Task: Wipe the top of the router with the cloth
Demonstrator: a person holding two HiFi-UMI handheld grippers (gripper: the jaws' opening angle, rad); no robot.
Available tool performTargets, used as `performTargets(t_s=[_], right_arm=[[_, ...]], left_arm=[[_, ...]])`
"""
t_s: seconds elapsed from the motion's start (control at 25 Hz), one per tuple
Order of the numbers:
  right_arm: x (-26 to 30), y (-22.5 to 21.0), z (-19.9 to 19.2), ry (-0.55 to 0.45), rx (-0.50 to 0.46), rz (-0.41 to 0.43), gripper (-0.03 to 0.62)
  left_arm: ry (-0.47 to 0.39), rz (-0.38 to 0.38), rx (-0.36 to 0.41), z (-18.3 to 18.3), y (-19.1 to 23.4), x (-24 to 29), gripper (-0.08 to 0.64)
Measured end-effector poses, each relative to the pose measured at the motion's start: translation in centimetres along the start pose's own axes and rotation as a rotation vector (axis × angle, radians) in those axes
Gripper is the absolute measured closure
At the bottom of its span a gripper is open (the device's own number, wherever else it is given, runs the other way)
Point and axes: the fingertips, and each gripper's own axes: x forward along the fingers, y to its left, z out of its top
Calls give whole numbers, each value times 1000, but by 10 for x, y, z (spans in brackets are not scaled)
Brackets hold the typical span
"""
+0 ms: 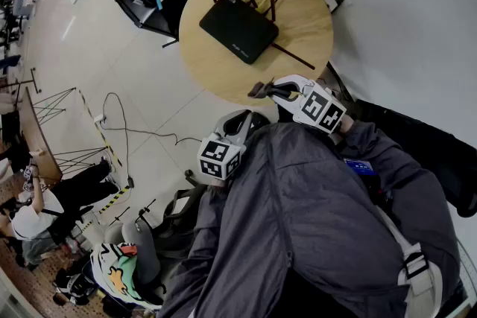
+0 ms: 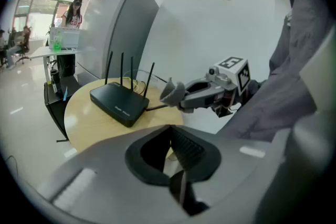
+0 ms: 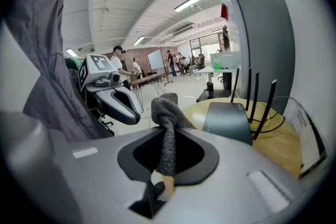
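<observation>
Gripping with the right gripper (image 3: 160, 183), jaws clamped on the cloth (image 3: 167, 128), router (image 3: 227, 120) lying ahead and rightward on the table (image 3: 273, 149), untouched. Probably needing the cloth laid flat, sweeping clear of the 4 antennas (image 3: 256, 97). Holding the left gripper (image 2: 176, 186) closed, empty.

Head view looks steeply down on the bench (image 1: 216, 67); gripper views (low, apparently off its edge) share the router (image 1: 238, 27).

Grey long-sleeved jacket (image 1: 313, 212) worn; pale strap (image 1: 399, 246) with dark buckle seen at shoulder. Left gripper (image 2: 177, 165), right gripper (image 1: 261, 91): light grey shells, dark ribbed jaw pads, white cubes (image 1: 221, 158) printed with black square markers.
</observation>
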Motion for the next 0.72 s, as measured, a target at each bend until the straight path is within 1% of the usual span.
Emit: performTargets(t_s=[0.08, 0.16, 0.24, 0.32, 0.48, 0.6, 0.72], right_arm=[[0, -25, -5, -1, 19, -57, 555], [3, -39, -8, -8, 51, -95, 555], [8, -42, -8, -21, 91, -107, 555], [13, -47, -8, -25, 111, -124, 555], [30, -68, -9, 0, 155, -186, 555], [50, -87, -3, 21, 196, -244, 555], [78, -115, 14, 36, 254, -319, 555]], left_arm=[[7, -35, 14, 2, 4, 15, 560], [15, -52, 28, 5, 10, 21, 560], [29, -63, 38, 6, 16, 20, 560], [42, -83, 44, 9, 26, 24, 560], [54, -147, 71, 19, 50, 34, 560], [51, -219, 83, 27, 78, 38, 560], [48, -287, 114, 49, 127, 40, 560]])
